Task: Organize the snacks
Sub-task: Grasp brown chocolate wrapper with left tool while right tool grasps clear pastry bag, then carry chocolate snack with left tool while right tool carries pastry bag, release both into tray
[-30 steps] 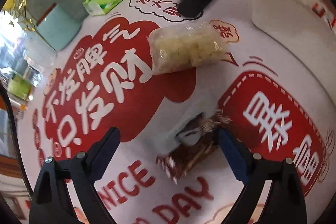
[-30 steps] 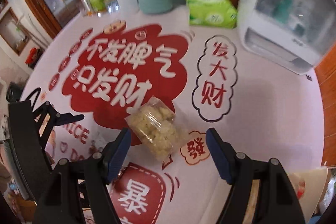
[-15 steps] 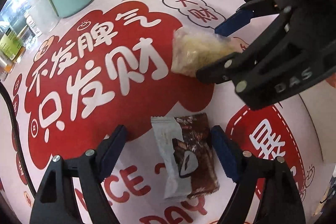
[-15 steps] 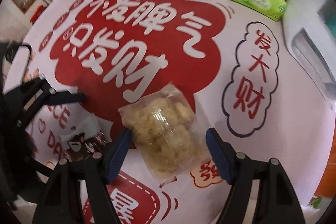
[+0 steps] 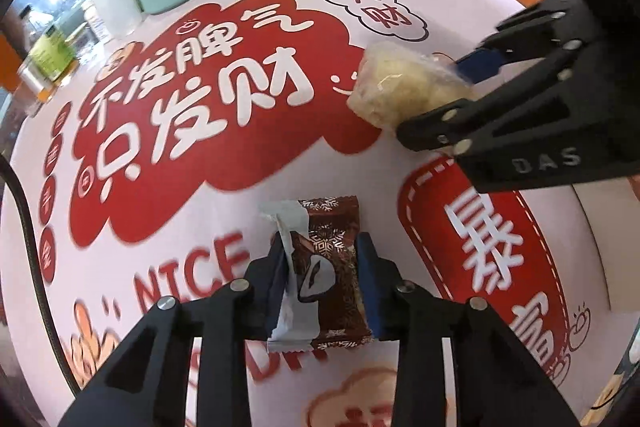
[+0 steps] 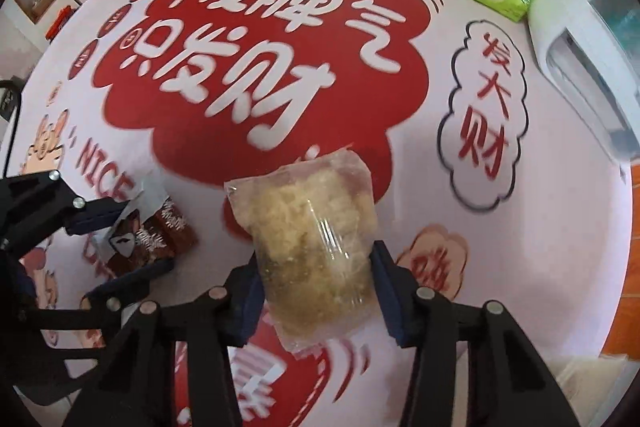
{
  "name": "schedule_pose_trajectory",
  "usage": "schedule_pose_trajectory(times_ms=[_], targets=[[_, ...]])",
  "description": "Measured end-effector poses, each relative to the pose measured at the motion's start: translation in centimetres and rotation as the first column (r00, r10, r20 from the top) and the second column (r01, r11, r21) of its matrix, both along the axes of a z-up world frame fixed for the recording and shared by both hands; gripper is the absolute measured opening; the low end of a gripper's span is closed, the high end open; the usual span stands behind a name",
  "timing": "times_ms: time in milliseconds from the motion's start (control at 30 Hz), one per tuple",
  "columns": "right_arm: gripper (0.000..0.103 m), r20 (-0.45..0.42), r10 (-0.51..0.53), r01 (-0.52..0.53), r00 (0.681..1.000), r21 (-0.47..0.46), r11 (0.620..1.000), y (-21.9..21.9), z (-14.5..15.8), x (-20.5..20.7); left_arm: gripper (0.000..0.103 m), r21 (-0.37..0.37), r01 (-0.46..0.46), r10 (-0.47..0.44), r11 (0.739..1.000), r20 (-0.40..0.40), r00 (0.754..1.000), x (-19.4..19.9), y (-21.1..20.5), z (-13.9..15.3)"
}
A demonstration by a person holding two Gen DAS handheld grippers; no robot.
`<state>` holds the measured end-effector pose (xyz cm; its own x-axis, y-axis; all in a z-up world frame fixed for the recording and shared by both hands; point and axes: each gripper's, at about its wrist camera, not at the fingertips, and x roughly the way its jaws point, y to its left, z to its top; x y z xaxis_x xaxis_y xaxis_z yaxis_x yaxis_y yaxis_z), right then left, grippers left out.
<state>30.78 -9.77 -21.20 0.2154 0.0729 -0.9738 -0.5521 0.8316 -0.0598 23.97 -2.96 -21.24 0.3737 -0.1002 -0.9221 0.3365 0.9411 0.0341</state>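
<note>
My left gripper point(image 5: 322, 277) has just closed on the brown snack packet point(image 5: 324, 279); my right gripper point(image 6: 316, 291) has closed on the clear puffed-snack bag point(image 6: 316, 247); both sit mid-tabletop point(image 5: 224, 211), toward its near edge; I'd lift straight, squeezing gently.

The cloth point(image 5: 248, 195) on the bench carries white Chinese words "不发脾气 只发财" on its red cloud in the middle, red "发大财" toward the far edge, and "NICE" near the front. The right tool point(image 5: 452, 107) shows "DAS".
</note>
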Motion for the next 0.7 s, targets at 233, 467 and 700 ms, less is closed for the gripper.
schedule_pose_trajectory(times_ms=[233,467,700], targets=[[0.049,0.061,-0.089,0.08,0.994,0.129,0.988,-2.5,4.5,-5.6,0.03,-0.012,-0.08,0.081,0.997,0.102,0.992,-5.5,0.1,5.8],[0.049,0.144,-0.225,0.175,0.964,0.295,0.939,-5.8,9.8,-13.9,0.03,-0.101,-0.039,0.061,0.994,0.219,0.974,-10.6,-2.1,13.8],[0.049,0.224,-0.369,0.266,0.902,0.384,0.884,-11.5,14.8,-22.0,0.03,-0.211,0.108,-0.043,0.971,0.291,0.956,-13.2,-8.3,20.1]])
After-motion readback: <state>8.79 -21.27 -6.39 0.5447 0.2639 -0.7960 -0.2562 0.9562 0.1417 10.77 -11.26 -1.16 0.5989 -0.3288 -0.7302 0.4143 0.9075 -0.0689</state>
